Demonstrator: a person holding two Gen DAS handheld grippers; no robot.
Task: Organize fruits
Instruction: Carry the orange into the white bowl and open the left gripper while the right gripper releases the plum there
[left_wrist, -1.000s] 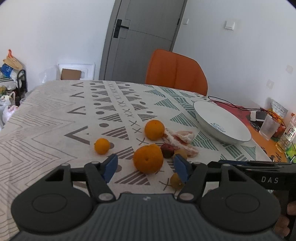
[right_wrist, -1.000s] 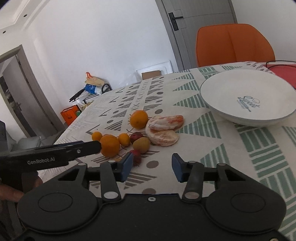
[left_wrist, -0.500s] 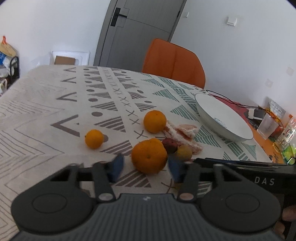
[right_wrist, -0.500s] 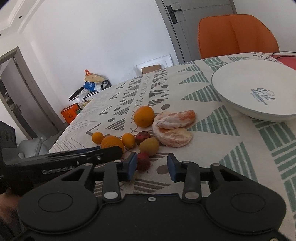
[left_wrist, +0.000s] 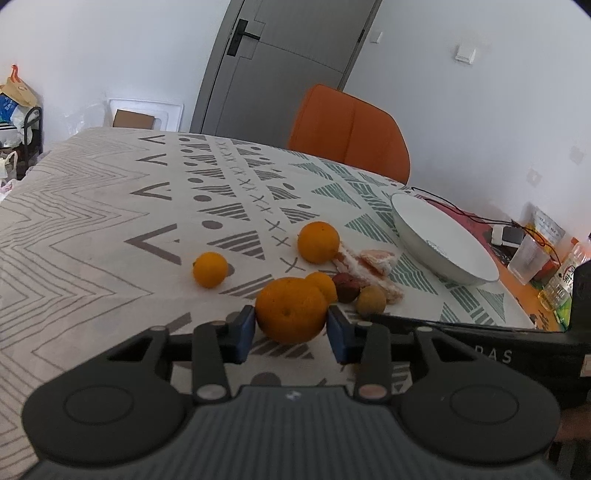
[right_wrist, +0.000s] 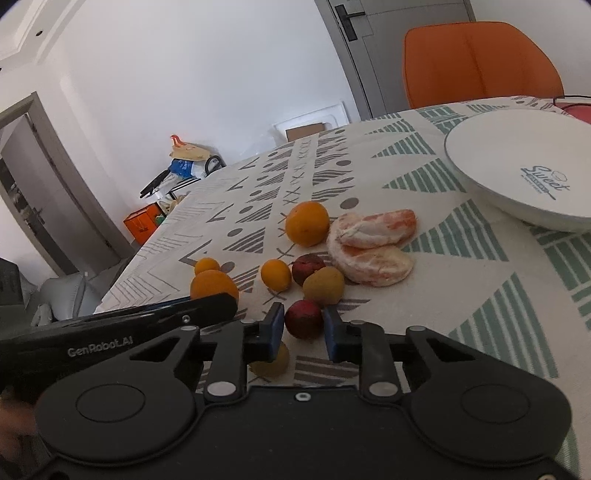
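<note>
On the patterned tablecloth (left_wrist: 110, 206) lies a cluster of fruit. My left gripper (left_wrist: 291, 328) is closing, its blue pads pressing both sides of the large orange (left_wrist: 290, 308). The right gripper (right_wrist: 303, 328) is shut on a small red fruit (right_wrist: 303, 318). Beyond it lie a yellow-brown fruit (right_wrist: 323, 286), a dark red fruit (right_wrist: 308, 267), a small orange (right_wrist: 275, 275), a bigger orange (right_wrist: 307, 229) and peeled citrus pieces (right_wrist: 373, 243). Another small orange (left_wrist: 209, 269) sits apart at the left. A white bowl (right_wrist: 517, 166) stands empty at the right.
An orange chair (left_wrist: 351, 136) stands at the table's far side. A plastic cup (left_wrist: 526, 258), a bottle (left_wrist: 565, 273) and cables crowd the right edge. A yellowish fruit (right_wrist: 269, 362) lies partly under the right gripper's left finger. The left gripper's black body (right_wrist: 147, 317) reaches in beside it.
Both grippers have closed. The left one narrowed onto the large orange. The right one moved forward to the small red fruit and shut on it.
</note>
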